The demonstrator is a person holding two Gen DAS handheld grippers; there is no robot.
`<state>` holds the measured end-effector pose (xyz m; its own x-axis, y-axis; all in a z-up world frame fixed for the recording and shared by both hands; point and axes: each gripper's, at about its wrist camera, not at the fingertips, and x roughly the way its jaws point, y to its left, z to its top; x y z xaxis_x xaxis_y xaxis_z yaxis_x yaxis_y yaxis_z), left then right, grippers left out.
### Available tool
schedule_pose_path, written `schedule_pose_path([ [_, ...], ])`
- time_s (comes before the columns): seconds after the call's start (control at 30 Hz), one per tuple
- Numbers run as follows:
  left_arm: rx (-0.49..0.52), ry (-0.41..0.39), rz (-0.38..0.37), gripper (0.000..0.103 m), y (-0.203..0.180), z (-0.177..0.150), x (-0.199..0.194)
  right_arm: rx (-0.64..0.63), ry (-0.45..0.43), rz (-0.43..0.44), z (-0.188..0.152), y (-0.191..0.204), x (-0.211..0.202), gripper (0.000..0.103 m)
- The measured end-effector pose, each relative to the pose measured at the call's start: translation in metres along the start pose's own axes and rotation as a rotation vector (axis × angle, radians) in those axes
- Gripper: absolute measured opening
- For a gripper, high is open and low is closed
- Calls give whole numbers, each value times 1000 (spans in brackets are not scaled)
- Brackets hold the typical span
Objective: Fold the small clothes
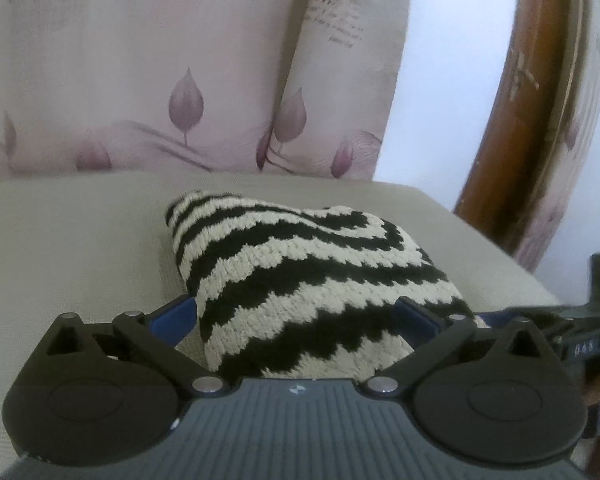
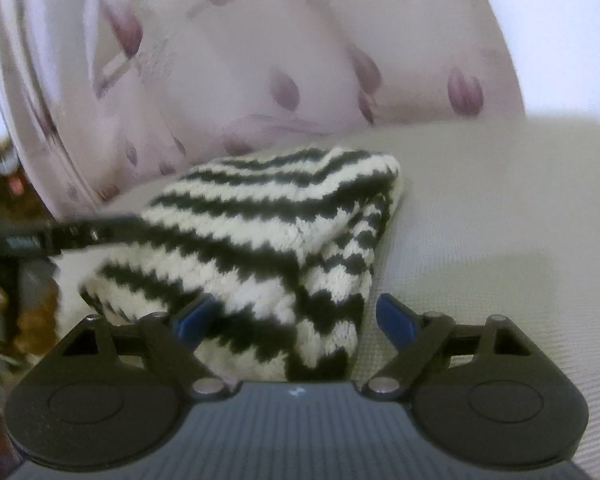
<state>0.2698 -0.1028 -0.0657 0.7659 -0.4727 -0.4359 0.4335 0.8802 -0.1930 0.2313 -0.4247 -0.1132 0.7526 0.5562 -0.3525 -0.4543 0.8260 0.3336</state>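
Hiding its near edge, the striped knit (image 1: 300, 276) seemingly sits loose between both wide-spread tools.

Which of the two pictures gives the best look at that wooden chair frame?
The left wrist view: the curved wooden frame stands sharp at the right, beside the floral cushion. The right wrist view does not show it clearly.

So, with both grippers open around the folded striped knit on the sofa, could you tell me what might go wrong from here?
1. The folded black-and-cream striped knit garment looks thick and springy; its top layer may lift.
2. The left gripper and right gripper are open with the knit between their blue pads, which could snag the loose stitches.
3. The beige seat cushion is soft, so a nudge may skew the stack.
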Motion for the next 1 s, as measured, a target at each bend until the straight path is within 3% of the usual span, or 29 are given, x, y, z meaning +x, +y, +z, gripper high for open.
schedule_pose_path([
  [0.1,-78,23,-47,103,21,2,9,124,22,93,7,-18,6,88],
  [0.53,-414,145,-350,102,89,3,65,249,82,203,37,-47,48,88],
  [0.63,-425,153,-390,102,94,9,75,243,99,225,43,-50,58,89],
  [0.8,-363,173,-425,101,90,14,84,242,122,280,51,-52,73,87],
  [0.93,-351,158,-417,95,89,13,85,255,132,303,54,-54,80,76],
  [1.0,-352,155,-409,87,90,11,86,262,138,312,53,-55,81,70],
])
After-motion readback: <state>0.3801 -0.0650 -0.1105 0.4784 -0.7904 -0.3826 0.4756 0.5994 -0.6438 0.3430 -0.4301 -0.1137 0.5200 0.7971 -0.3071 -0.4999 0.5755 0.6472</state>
